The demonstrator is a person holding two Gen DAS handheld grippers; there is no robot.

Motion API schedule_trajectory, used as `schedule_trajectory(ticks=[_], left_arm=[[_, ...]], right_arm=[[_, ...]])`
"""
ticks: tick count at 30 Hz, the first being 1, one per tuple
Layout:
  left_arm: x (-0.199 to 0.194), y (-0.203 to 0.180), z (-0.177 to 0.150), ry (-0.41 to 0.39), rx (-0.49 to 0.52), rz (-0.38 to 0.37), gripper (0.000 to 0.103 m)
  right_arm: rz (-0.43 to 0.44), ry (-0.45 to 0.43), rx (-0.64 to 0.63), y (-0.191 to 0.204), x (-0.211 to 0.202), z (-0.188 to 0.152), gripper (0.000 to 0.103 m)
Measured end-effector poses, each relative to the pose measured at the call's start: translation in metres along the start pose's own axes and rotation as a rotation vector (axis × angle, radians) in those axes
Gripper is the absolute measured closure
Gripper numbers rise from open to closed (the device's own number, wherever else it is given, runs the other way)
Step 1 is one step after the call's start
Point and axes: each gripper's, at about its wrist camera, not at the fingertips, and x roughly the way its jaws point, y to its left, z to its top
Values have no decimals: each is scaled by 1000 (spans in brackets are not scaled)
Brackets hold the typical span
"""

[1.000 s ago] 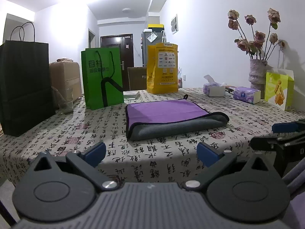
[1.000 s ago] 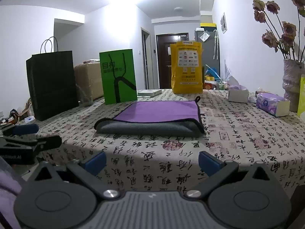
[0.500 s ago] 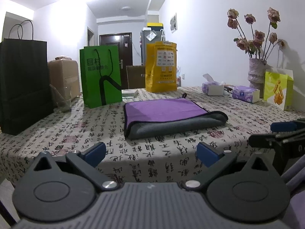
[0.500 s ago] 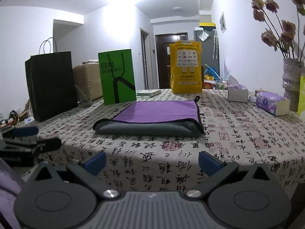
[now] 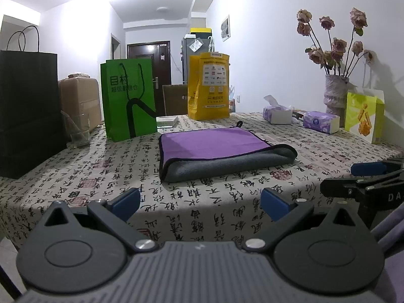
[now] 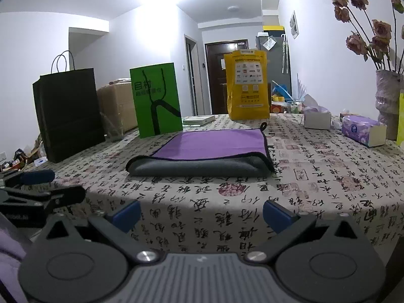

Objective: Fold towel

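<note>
A purple and grey towel (image 5: pixel 217 151) lies folded flat in the middle of the table, its thick grey fold facing me; it also shows in the right wrist view (image 6: pixel 207 151). My left gripper (image 5: pixel 200 203) is open and empty, held back off the table's front edge, well short of the towel. My right gripper (image 6: pixel 202 213) is open and empty too, level with the front edge. Each gripper shows from the side in the other's view: the right gripper (image 5: pixel 363 176) at the right, the left gripper (image 6: pixel 38 186) at the left.
On the printed tablecloth (image 5: pixel 101 176) stand a black paper bag (image 5: pixel 27 111), a green bag (image 5: pixel 128 98), a yellow bag (image 5: pixel 208 85), a glass (image 5: pixel 79 131), tissue boxes (image 5: pixel 320 122), a vase of dried roses (image 5: pixel 334 93) and a lime bag (image 5: pixel 363 113).
Both grippers have drawn back slightly and dropped a little; the towel has not moved. Both stay open.
</note>
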Motion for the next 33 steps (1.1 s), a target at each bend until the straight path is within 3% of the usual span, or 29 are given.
schedule_trajectory(ticks=[33], left_arm=[[2,-5,0,8,8,2,0]], right_arm=[[9,22,-2,3,4,-2,0]])
